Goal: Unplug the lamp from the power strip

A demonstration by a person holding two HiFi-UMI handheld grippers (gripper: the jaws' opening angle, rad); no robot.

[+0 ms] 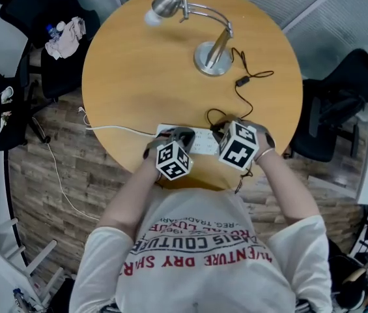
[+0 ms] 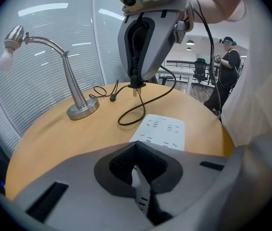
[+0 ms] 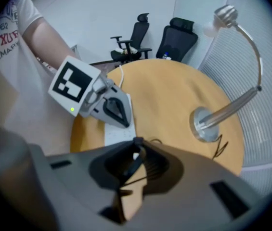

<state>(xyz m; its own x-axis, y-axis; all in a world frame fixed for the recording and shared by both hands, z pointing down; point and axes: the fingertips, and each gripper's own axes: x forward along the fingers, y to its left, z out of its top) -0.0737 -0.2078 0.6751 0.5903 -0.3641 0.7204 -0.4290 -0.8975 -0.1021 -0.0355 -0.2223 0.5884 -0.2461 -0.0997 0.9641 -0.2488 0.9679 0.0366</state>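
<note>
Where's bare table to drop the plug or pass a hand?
Free: the wide left side of the table, between the lamp head and the white cable; also the middle, between lamp base and power strip. Crowded: the near edge, with the strip, left gripper and right gripper, and the right, with black cord loops.

The person wears a white short-sleeved T-shirt with red and dark lettering across the chest. The left tongs have a smooth grey shell tapering to a point, a black-lined teardrop opening, and a small green light below their white cube of black square markers. The right tongs have the same grey shell, black ribbed pads and a matching marker cube.
</note>
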